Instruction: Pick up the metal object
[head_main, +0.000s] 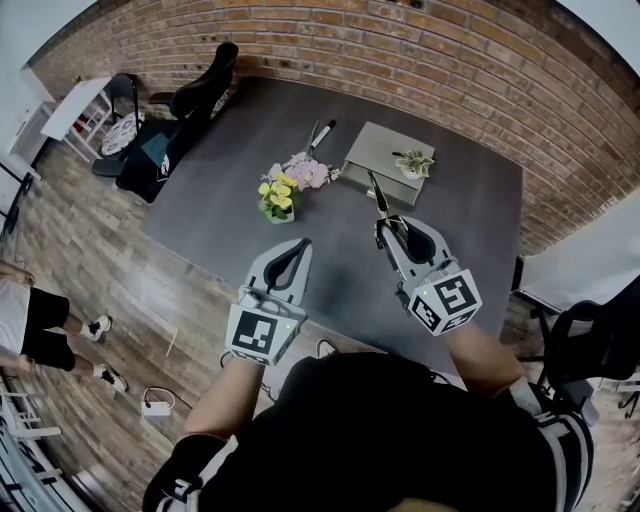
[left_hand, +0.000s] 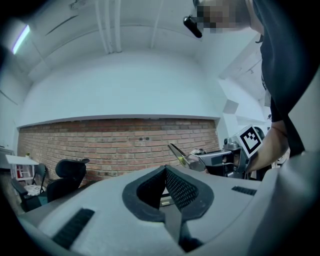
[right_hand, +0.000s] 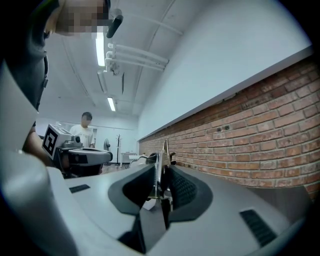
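Observation:
My right gripper (head_main: 385, 222) is shut on the metal object (head_main: 378, 195), a thin tong-like tool whose pointed end sticks out past the jaws above the dark grey table (head_main: 230, 200). In the right gripper view the metal object (right_hand: 161, 167) stands upright, clamped between the black pads (right_hand: 182, 190). From the left gripper view the same metal object (left_hand: 179, 153) pokes out of the right gripper (left_hand: 200, 161), held level in the air. My left gripper (head_main: 300, 245) hovers beside it on the left with its tips together and nothing in them; it shows the same way in its own view (left_hand: 165, 170).
On the table stand a small pot of yellow flowers (head_main: 280, 195), pink flowers (head_main: 308, 172), a grey laptop (head_main: 385, 150) with a little plant (head_main: 413, 163) on it, and a pen (head_main: 322, 132). Black chairs (head_main: 205, 85) stand at the far left corner. A person (head_main: 30, 320) stands on the floor at left.

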